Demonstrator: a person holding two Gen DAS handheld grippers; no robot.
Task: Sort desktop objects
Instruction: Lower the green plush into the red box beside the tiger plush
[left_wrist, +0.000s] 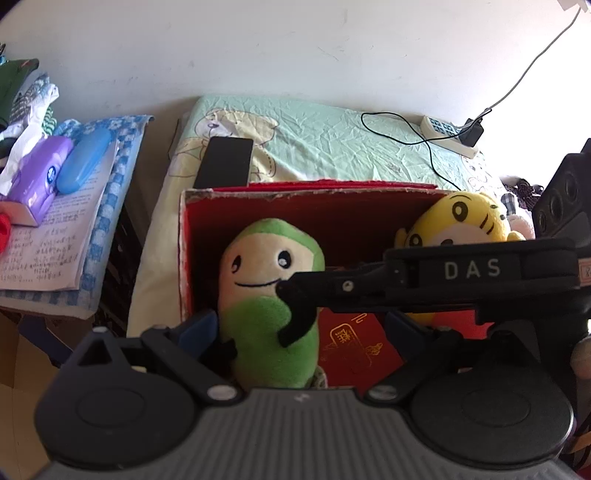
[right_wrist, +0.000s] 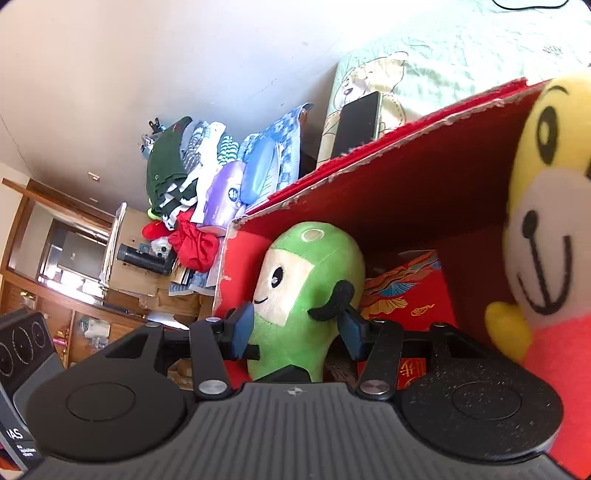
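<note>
A green and cream plush toy (left_wrist: 269, 302) stands upright in the left part of a red cardboard box (left_wrist: 295, 192). My right gripper (right_wrist: 295, 325) reaches in from the right and is shut on the green plush (right_wrist: 310, 273), one black fingertip (left_wrist: 291, 314) lying across its front. My left gripper (left_wrist: 299, 334) is open and wide around the same toy. Its left finger touches the toy's side; its right finger stands clear. A yellow plush (left_wrist: 465, 218) sits in the box's right corner. A red envelope (left_wrist: 351, 343) lies on the box floor.
The box rests on a bed with a mint sheet (left_wrist: 332, 140) that carries a dark phone (left_wrist: 225, 162) and a power strip (left_wrist: 447, 134) with cables. On the left, a table holds an open notebook (left_wrist: 48, 243), a purple tissue pack (left_wrist: 37, 173) and a blue case (left_wrist: 85, 162).
</note>
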